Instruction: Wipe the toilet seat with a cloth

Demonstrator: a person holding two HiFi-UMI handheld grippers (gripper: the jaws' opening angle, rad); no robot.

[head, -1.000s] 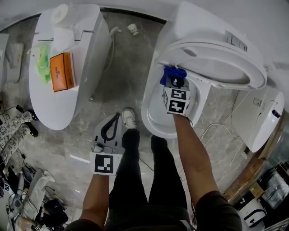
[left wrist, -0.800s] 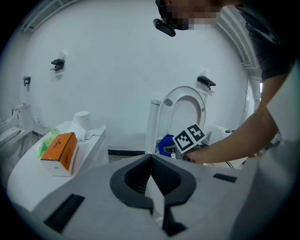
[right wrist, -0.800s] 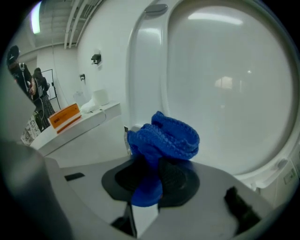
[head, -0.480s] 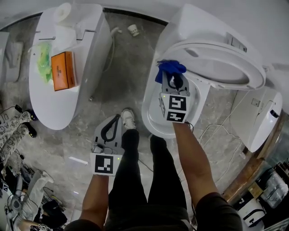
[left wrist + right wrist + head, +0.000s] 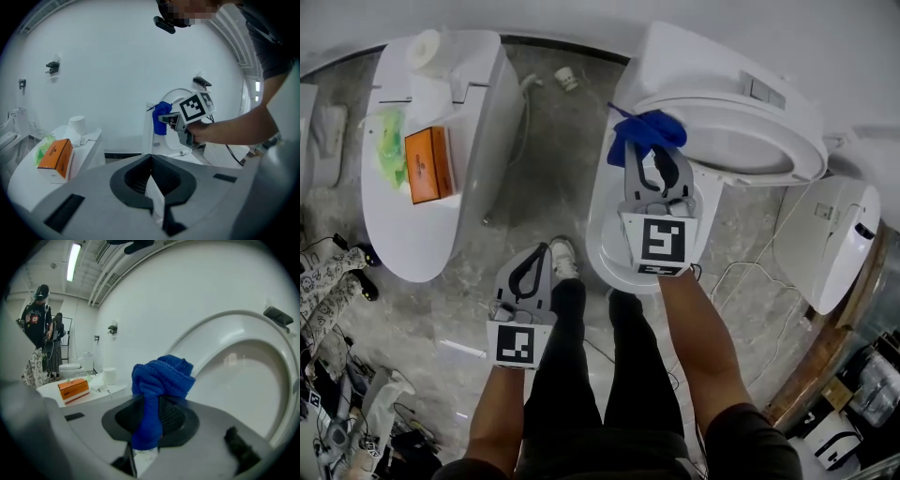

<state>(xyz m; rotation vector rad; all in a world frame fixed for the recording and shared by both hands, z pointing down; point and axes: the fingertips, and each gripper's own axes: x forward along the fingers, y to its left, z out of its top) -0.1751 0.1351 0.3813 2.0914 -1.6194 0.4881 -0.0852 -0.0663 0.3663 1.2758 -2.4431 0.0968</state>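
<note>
In the head view the right toilet stands with its lid (image 5: 741, 122) raised and its bowl rim (image 5: 605, 248) showing below. My right gripper (image 5: 649, 155) is shut on a bunched blue cloth (image 5: 642, 131), held up at the lid's left edge, above the bowl. In the right gripper view the cloth (image 5: 161, 378) is pinched between the jaws in front of the lid (image 5: 239, 366). My left gripper (image 5: 536, 255) hangs over the floor to the left of the bowl, shut and empty. In the left gripper view its jaws (image 5: 151, 161) meet on nothing.
A second toilet (image 5: 441, 216) with its lid down stands at the left, bearing an orange box (image 5: 427, 164), a green packet (image 5: 389, 131) and a paper roll (image 5: 422, 42). A third toilet (image 5: 834, 234) is at the right. Cables lie on the floor (image 5: 750, 272). People (image 5: 42, 310) stand far off.
My right gripper has risen with the blue cloth, from inside the bowl up to the lid's left edge. The left gripper has stayed where it was.
</note>
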